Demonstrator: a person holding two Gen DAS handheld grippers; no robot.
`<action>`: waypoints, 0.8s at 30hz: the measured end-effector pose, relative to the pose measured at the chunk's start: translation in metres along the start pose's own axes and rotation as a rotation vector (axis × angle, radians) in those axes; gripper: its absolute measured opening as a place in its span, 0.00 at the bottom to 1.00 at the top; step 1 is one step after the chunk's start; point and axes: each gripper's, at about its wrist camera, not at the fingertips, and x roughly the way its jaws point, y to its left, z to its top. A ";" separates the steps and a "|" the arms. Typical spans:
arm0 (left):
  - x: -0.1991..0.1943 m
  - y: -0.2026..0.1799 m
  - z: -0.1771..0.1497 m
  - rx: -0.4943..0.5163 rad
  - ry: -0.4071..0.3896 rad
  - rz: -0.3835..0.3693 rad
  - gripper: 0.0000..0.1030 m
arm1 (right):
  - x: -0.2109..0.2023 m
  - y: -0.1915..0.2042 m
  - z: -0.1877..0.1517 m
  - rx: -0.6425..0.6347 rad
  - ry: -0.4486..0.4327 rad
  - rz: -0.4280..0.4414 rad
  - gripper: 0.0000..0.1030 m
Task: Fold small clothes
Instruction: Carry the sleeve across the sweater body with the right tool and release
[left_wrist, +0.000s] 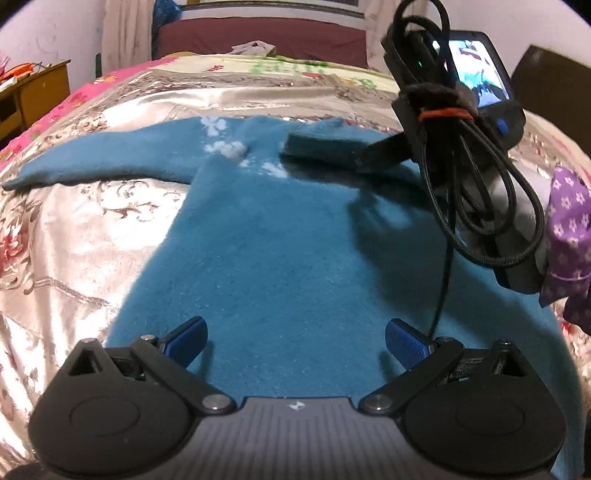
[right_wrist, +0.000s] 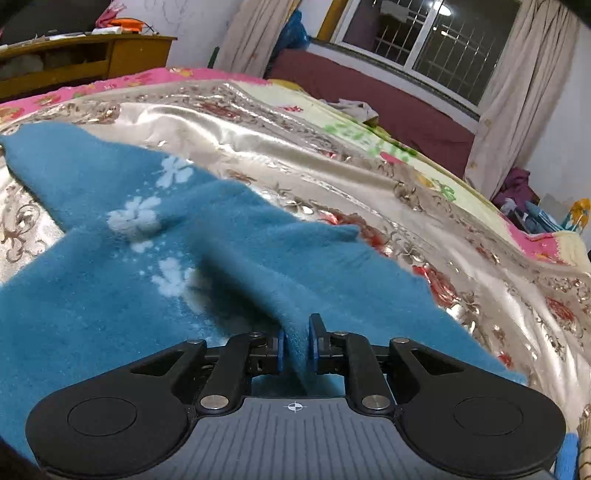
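A small teal fleece top (left_wrist: 266, 236) with white flower prints lies spread on a satin floral bedspread (left_wrist: 66, 236), one sleeve stretched out to the left. My left gripper (left_wrist: 295, 341) hovers just above the garment's lower part, its blue pads wide apart with nothing between them. My right gripper (right_wrist: 295, 345) is shut on a pinched fold of the teal top (right_wrist: 207, 258), lifting a ridge of cloth. In the left wrist view the right gripper (left_wrist: 321, 147) reaches in from the right over the top's far part, its fingertips wrapped in teal cloth, cables bundled on its body.
A person's purple flowered sleeve (left_wrist: 569, 236) is at the right edge. A maroon couch (right_wrist: 376, 99) runs under the window beyond the bed. A wooden cabinet (right_wrist: 85, 59) stands at the back left. A pink floral blanket (right_wrist: 122, 81) borders the bed's far side.
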 end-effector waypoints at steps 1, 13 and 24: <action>0.000 0.002 0.000 -0.004 -0.006 -0.001 1.00 | 0.004 -0.002 0.001 -0.016 0.002 -0.009 0.15; -0.008 0.025 -0.002 -0.101 -0.041 -0.025 1.00 | 0.026 -0.012 0.026 0.189 0.078 0.014 0.11; -0.012 0.022 0.000 -0.042 -0.073 0.033 1.00 | 0.036 0.013 0.027 0.164 0.139 0.119 0.22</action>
